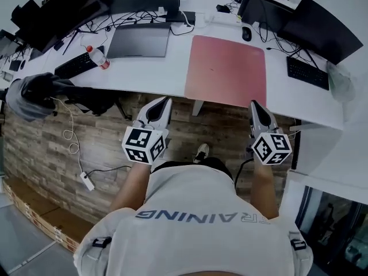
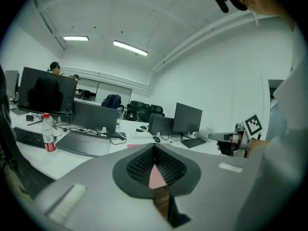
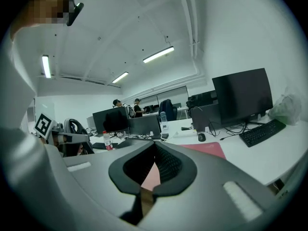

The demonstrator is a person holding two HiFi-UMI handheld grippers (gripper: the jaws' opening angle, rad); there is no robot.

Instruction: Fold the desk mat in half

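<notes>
The person stands at the white desk (image 1: 155,76) with a gripper in each hand. Both grippers are held out just short of the desk's near edge, pointing toward it and slightly down. The left gripper (image 1: 165,101) has its jaws pressed together tip to tip, and the right gripper (image 1: 253,103) has its jaws pressed together the same way. Both are apart from the mat.

The pink desk mat (image 1: 227,71) lies flat and unfolded on the desk, just ahead of the two grippers. Its near right corner sits right in front of the right gripper's tips. Its near left corner lies a little to the right of the left gripper's tips, so the mat lies ahead of the space between them.

Ahead of the left gripper and slightly to its left rests a closed grey laptop (image 1: 138,41). Further left stand an upright water bottle (image 1: 99,57) with a red cap and a black keyboard (image 1: 75,65).

Ahead of the right gripper, beyond the mat's far right corner, is a black mouse (image 1: 246,34). A second keyboard (image 1: 307,72) lies off to that gripper's right, with dark monitors (image 1: 322,25) behind it.
</notes>
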